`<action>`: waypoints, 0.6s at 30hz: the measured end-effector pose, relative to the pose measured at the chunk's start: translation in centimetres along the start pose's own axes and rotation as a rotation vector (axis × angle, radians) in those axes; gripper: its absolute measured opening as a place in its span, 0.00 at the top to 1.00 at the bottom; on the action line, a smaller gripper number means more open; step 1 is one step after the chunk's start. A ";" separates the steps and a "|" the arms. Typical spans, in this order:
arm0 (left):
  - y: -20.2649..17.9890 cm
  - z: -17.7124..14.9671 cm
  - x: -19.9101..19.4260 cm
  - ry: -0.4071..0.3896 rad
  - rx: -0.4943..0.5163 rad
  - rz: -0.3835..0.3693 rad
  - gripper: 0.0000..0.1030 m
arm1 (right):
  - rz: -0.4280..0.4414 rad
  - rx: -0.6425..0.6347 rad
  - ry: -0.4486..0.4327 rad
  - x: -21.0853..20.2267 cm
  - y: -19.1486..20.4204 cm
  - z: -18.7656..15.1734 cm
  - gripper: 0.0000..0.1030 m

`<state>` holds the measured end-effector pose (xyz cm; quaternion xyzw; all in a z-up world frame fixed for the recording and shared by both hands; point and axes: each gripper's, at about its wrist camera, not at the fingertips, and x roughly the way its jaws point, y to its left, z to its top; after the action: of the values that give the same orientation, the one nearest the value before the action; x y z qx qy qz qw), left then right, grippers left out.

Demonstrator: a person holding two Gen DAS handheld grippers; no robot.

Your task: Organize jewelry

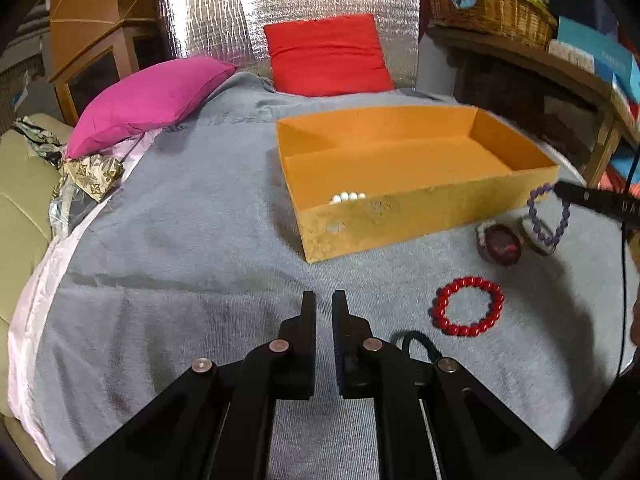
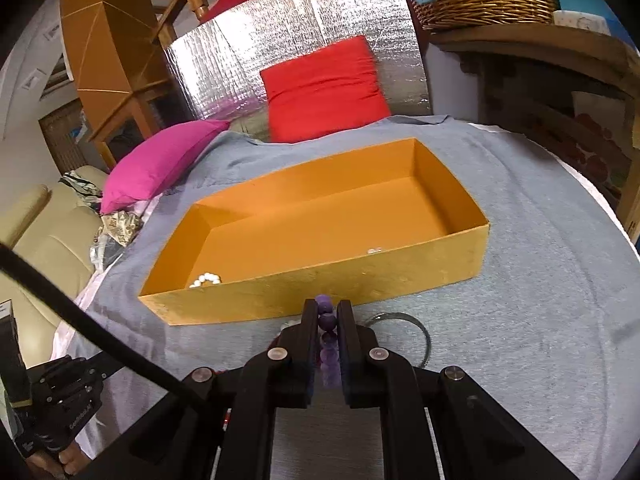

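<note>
Grey blanket (image 1: 180,240) on the bed carries everything. Orange box (image 2: 320,280) sits just ahead of the right fingers (image 2: 328,312), open-topped to collect pieces; white beads (image 2: 206,279) already lie inside. Right fingers are clenched on the purple bracelet (image 2: 326,320), lifted, likely box-bound. Left fingers (image 1: 324,300) are closed, empty, with the red bracelet (image 1: 467,306) just right of them, still loose.

text: none legible | hand-held gripper (image 2: 60,412): lettering too blurred to read
</note>
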<state>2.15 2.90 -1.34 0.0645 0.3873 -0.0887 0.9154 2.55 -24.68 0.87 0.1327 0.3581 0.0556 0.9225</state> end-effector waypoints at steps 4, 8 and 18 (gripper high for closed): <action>1.4 0.5 -0.2 -0.020 -0.052 -0.040 0.92 | 0.006 0.006 -0.004 -0.3 -0.4 0.0 0.90; 1.3 0.6 0.0 0.001 -0.054 -0.139 0.92 | 0.007 0.018 -0.007 -0.7 -1.0 0.1 0.90; -6.1 -1.8 1.0 0.117 0.143 -0.239 0.35 | -0.025 0.054 0.031 -0.7 -3.4 -0.3 0.90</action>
<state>0.29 -2.80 -3.63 0.0880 0.4376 -0.2203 0.8673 1.91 -27.98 0.14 0.1520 0.3751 0.0365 0.9137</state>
